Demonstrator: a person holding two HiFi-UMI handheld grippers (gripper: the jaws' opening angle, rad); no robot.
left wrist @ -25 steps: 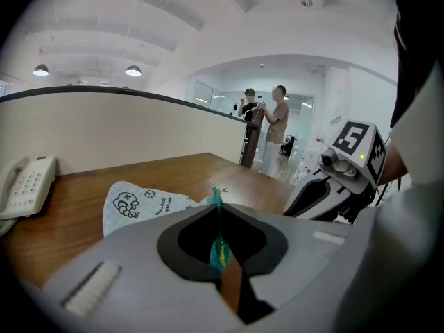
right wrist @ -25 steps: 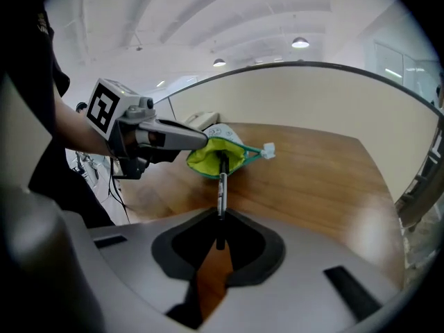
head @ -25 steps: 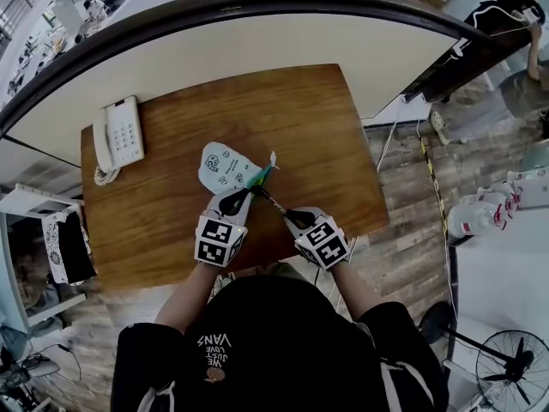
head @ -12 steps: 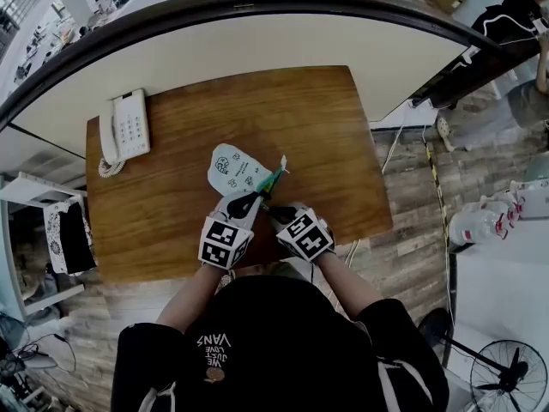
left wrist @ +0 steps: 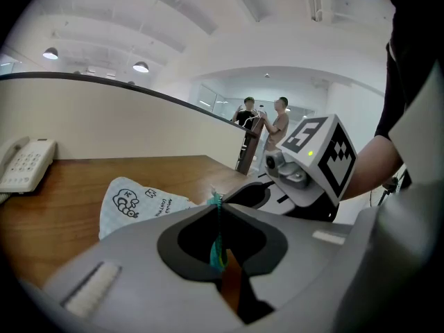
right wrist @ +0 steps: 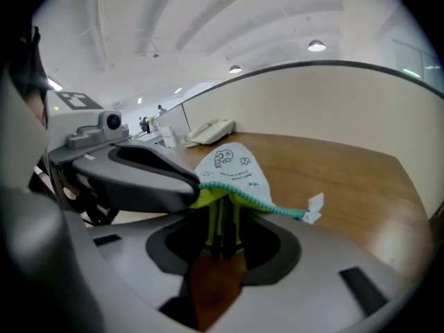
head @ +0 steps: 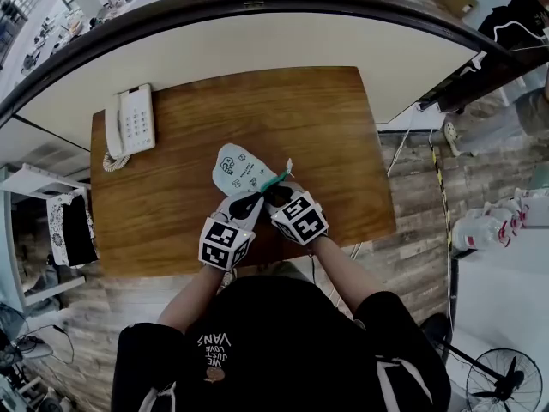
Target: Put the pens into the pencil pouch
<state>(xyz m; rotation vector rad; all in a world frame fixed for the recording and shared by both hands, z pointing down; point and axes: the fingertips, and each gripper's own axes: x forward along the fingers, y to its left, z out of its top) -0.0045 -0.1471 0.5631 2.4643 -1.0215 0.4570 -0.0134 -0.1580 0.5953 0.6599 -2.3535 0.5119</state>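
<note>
A pale blue pencil pouch [head: 241, 167] with cartoon print lies on the wooden table [head: 326, 118]. My left gripper [head: 244, 204] is shut on the pouch's teal zipper edge [left wrist: 216, 201] and holds the mouth up. My right gripper [head: 276, 195] sits right beside it at the mouth. Between its jaws, dark pens [right wrist: 220, 229] reach into the pouch's green lining [right wrist: 208, 196]. Those jaws are opening, and the pens lie loosely in the gap. A white zipper tag [right wrist: 314, 207] hangs to the right. The pens' far ends are hidden inside the pouch [right wrist: 232, 164].
A white desk phone [head: 132, 127] stands at the table's far left corner. A curved cream partition [head: 257, 41] backs the table. The table's near edge [head: 257, 260] runs just under my grippers. Two people [left wrist: 263, 120] stand far off in the room.
My right gripper has moved left up to the pouch mouth, carrying the pens into it, and its jaws have widened. The left gripper has kept its hold in place.
</note>
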